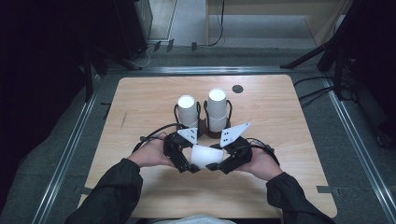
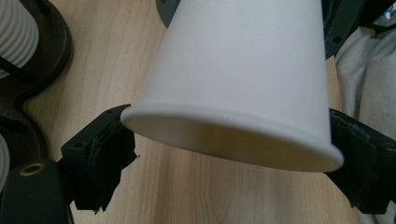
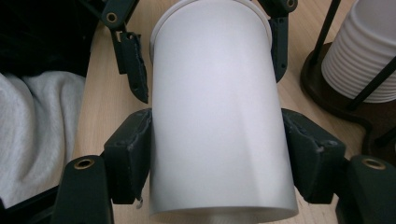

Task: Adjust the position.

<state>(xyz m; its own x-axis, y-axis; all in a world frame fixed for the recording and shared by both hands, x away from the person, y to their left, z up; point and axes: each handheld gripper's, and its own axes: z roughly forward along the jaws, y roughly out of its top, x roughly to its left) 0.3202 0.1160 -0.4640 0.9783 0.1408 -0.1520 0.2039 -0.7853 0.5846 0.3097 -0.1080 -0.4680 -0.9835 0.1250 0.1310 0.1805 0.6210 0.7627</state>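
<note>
A white paper cup [image 1: 205,155] lies on its side just above the wooden table [image 1: 280,121], between both grippers. My right gripper [image 1: 214,166] is shut on the cup's [image 3: 219,116] body near its base, and its pads [image 3: 133,163] press both sides. The left gripper [image 1: 192,167] stands at the cup's open rim [image 2: 233,140], one jaw on each side. In the right gripper view a thin gap shows between one left jaw and the rim. The rim looks round, not squeezed.
Two stacks of white cups [image 1: 187,109] [image 1: 217,105] stand upside down in a dark wire holder [image 1: 212,133] just beyond the grippers. A small black disc [image 1: 237,88] lies near the table's far edge. Grey clothing [image 3: 37,140] is at the near edge.
</note>
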